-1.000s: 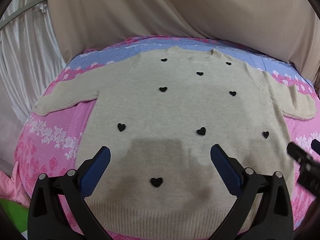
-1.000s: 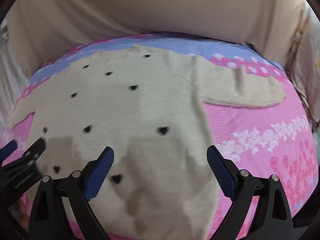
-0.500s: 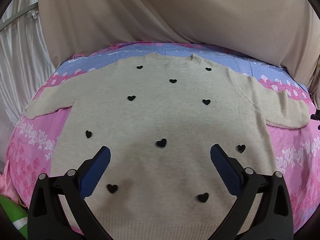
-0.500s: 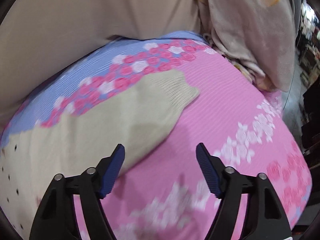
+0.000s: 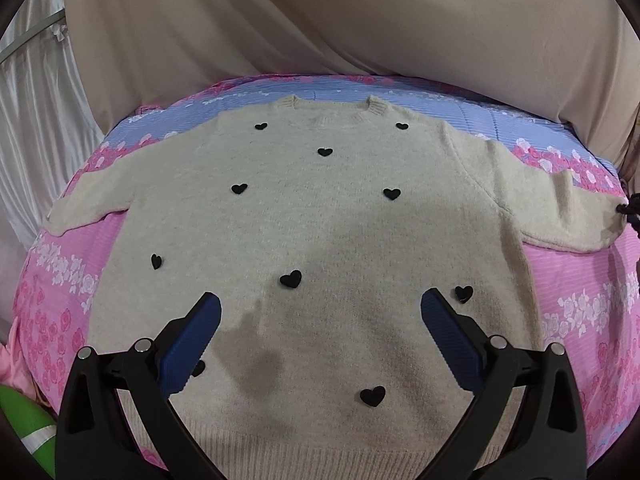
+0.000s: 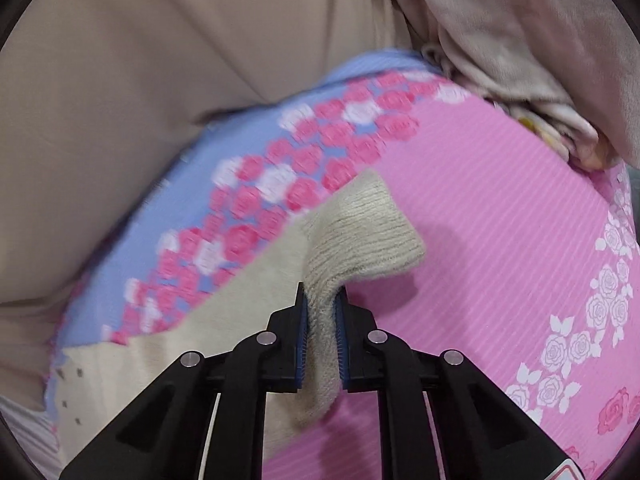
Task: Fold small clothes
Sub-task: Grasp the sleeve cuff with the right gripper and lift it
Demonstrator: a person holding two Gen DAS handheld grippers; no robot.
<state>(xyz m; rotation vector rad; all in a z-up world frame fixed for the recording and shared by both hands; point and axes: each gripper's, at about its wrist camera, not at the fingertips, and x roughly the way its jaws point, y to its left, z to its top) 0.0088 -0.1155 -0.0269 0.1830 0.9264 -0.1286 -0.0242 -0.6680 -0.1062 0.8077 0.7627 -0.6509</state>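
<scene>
- Surface: a bed covered by a pink floral bedsheet [image 5: 580, 280] with a blue band along its far side; beige drapery [image 5: 360, 20] hangs behind it.
- Left hand-held gripper [image 5: 320, 312]: the blue-padded jaws stand wide apart above the lower body of the sweater, holding nothing.
- Right hand-held gripper [image 6: 321, 316]: the jaws are closed together on the ribbed sleeve cuff [image 6: 360, 232], which bunches and rises between the pads.
- Sweater [image 5: 320, 220]: a cream knit with small black hearts, lying flat and face up in the middle of the bed. The ribbed hem is nearest the left wrist camera.
- Orientation: the body's long axis runs from the near hem to the far neckline [image 5: 332, 108], so the collar points away, toward the drapery.
- Sleeves: they extend sideways across that axis. The left sleeve [image 5: 92, 200] lies flat on the sheet; the right sleeve [image 5: 560, 216] reaches the picture's right edge, where a dark gripper part shows at its end.
- Far right, in the right wrist view: a pile of pale fabric [image 6: 520, 80] sits at the bed's edge.
</scene>
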